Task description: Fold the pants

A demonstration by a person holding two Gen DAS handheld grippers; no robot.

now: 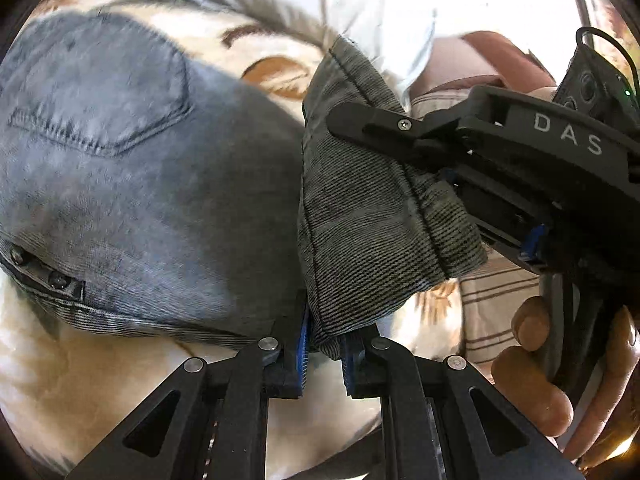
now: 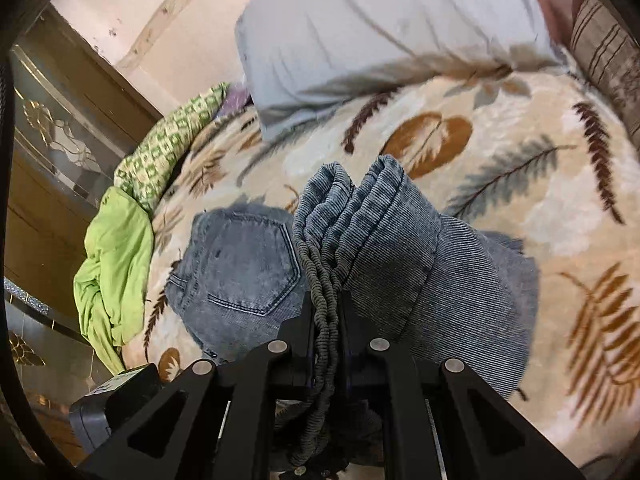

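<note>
A pair of grey-blue denim pants (image 2: 240,268) lies on a bed covered with a feather-print blanket (image 2: 520,152), mid-fold, with both tongs clamped on bunched cloth. The left tongs (image 1: 322,354) pinch a thick folded edge of the denim between blue-padded fingers (image 1: 303,344), while the right tongs (image 2: 326,320), seen from the left wrist camera reaching in from the right, grip stacked layers of the same fabric; several ribbed edges show pressed together between the jaws. Holding the two grips close together likely keeps the leg ends aligned so they can be carried over the seat, whose back pocket (image 2: 248,264) rests flat on the blanket just left of and beyond the right tongs. A grey pillow (image 2: 380,32) sits well beyond the tongs, and a green garment (image 2: 112,264) lies crumpled at the bed's far left edge. The operator's hand (image 1: 560,380) wraps the right handle.
</note>
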